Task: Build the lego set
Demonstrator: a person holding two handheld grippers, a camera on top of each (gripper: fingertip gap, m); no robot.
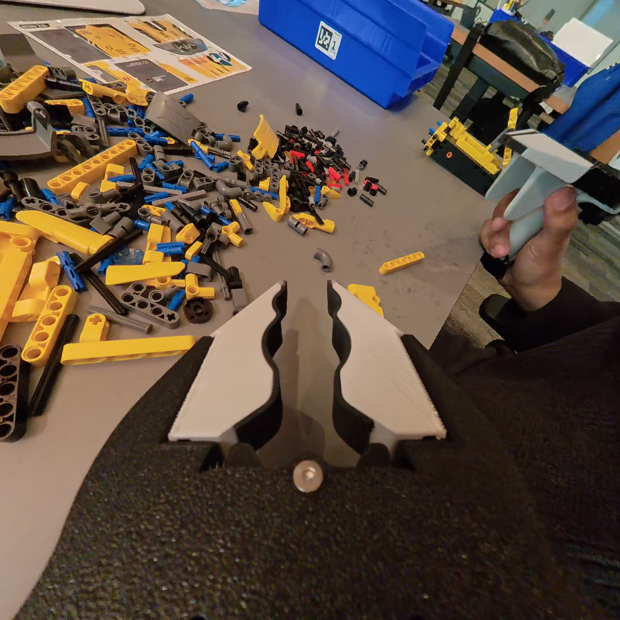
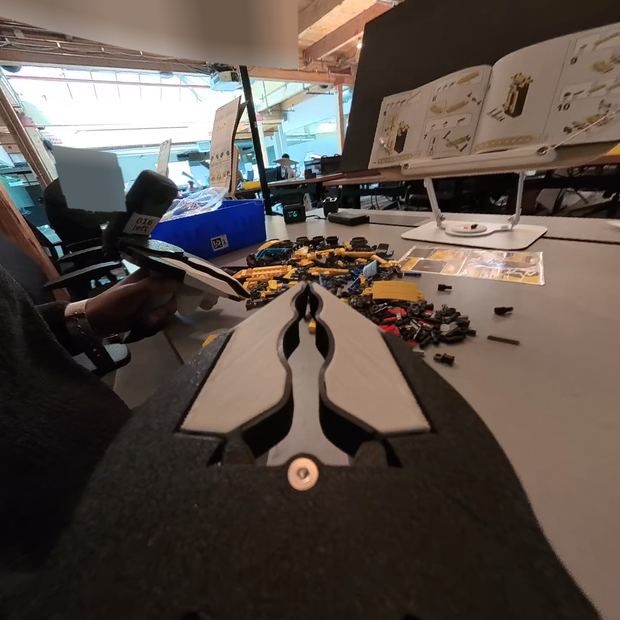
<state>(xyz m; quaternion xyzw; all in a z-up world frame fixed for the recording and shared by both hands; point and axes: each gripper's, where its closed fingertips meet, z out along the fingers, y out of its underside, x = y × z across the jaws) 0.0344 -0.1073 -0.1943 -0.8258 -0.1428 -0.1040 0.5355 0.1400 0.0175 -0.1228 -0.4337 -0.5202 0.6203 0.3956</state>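
Grey tabletop (image 1: 419, 218) in an open workshop, with desks and chairs in the background of both views.

Left gripper (image 1: 307, 285): released, jaws apart with bare table between them, holding nothing. It hovers low at the near table edge, centre of its view. Nearest items: 1 yellow angled piece (image 1: 367, 297) just beside the right finger, 1 grey elbow connector (image 1: 323, 259) just ahead, 1 short yellow beam (image 1: 401, 267) to the right.

Right gripper (image 2: 308, 291): jaws nearly closed, tips almost touching; nothing visibly gripped. It is held above the table, pointing toward the parts pile (image 2: 335, 278) at centre frame. In the left wrist view its handle sits in a hand (image 1: 526, 241) at the right edge.

Loose building parts spread over the left half of the left wrist view: yellow beams, blue pins, grey connectors, and 1 dense heap of black and red pins (image 1: 312, 161). Too many to count.

Counted: 1 blue bin (image 1: 352, 43) at upper centre; 1 partly built yellow-and-black assembly (image 1: 459, 151) at right, well apart from the pile; 1 sticker sheet (image 1: 134, 50) upper left; 1 open instruction booklet (image 2: 486, 110) on 1 white stand (image 2: 469, 231), upper right of the right wrist view.

Risk, as judged: the left gripper sits beside the table edge, so a sideways sweep could knock the yellow angled piece to the floor. Small pins would likely slip or roll if pinched off-centre.
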